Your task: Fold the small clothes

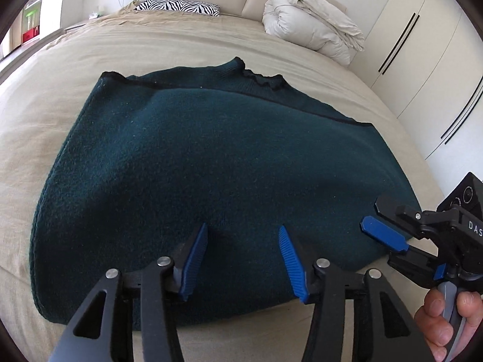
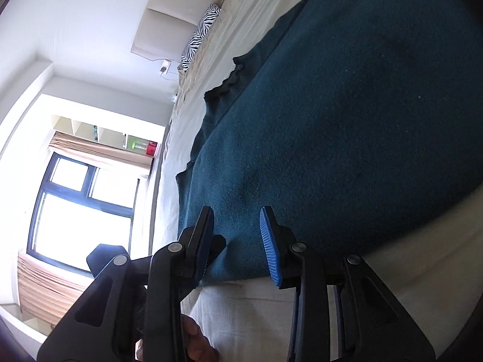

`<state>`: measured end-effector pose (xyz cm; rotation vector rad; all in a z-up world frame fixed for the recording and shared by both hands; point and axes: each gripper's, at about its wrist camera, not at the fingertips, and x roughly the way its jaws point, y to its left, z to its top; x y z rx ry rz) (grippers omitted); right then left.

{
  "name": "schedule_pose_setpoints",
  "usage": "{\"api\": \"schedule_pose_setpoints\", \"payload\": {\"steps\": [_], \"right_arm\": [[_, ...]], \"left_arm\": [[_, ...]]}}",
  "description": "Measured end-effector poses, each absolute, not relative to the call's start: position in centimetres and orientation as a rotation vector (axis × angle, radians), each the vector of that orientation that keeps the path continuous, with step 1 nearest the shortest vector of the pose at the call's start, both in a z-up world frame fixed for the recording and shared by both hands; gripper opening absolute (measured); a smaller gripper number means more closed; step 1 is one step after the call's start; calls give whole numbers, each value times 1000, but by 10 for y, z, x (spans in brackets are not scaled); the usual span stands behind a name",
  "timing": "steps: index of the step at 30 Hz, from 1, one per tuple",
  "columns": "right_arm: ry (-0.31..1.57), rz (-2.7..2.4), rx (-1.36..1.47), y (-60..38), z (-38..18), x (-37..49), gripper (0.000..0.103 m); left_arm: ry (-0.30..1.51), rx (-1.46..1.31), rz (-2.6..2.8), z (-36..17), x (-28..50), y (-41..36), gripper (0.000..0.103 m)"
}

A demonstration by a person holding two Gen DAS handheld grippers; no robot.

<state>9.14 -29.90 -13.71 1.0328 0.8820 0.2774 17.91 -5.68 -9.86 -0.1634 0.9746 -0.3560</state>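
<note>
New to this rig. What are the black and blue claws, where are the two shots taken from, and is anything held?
No robot: a person holds a hand-squeezed two-finger gripper in each hand, with a fisheye camera on each looking along its fingers. The left camera shows the left gripper over a dark green sweater lying on a beige bed, with the right gripper entering from the side. The right camera, rolled sideways, shows the right gripper at the sweater's edge. Both stand open; neither holds anything. A zebra pillow and folded duvet lie by the headboard.
</note>
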Motion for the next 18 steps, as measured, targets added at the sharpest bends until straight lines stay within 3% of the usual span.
{"api": "schedule_pose_setpoints", "payload": {"steps": [4,18], "right_arm": [[810,233,1161,-339,-158,76,30],[644,-80,1144,-452,-130,1,30]], "left_arm": [[964,-123,-375,-101,178,-56,52],[940,-117,-380,-102,174,-54,52]]}}
